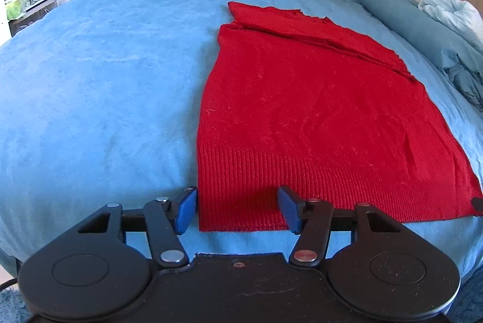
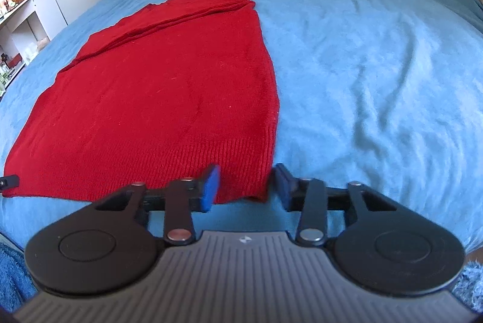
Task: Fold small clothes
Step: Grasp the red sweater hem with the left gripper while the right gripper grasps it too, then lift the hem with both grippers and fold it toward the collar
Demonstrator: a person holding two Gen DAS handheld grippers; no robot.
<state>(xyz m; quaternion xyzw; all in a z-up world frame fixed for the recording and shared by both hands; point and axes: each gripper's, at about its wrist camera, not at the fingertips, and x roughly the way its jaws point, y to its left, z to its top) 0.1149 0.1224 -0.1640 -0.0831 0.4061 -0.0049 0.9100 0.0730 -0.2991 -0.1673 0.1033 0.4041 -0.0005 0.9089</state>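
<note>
Lying flat on the blue bed cover (image 1: pixel 90 81), a red knit garment (image 1: pixel 302 117) is seen with its ribbed hem nearest both grippers. The left gripper (image 1: pixel 237 209) is held at the hem's left corner and the right gripper (image 2: pixel 246 187) at its right corner, each with jaws spread apart, nothing clamped.

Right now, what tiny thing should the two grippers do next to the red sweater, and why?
Probably close both on the hem. The left gripper and the right gripper each have open jaws straddling a near corner of the sweater, which lies flat on the bed. Neither holds anything yet, so pinching comes before lifting and folding.
</note>
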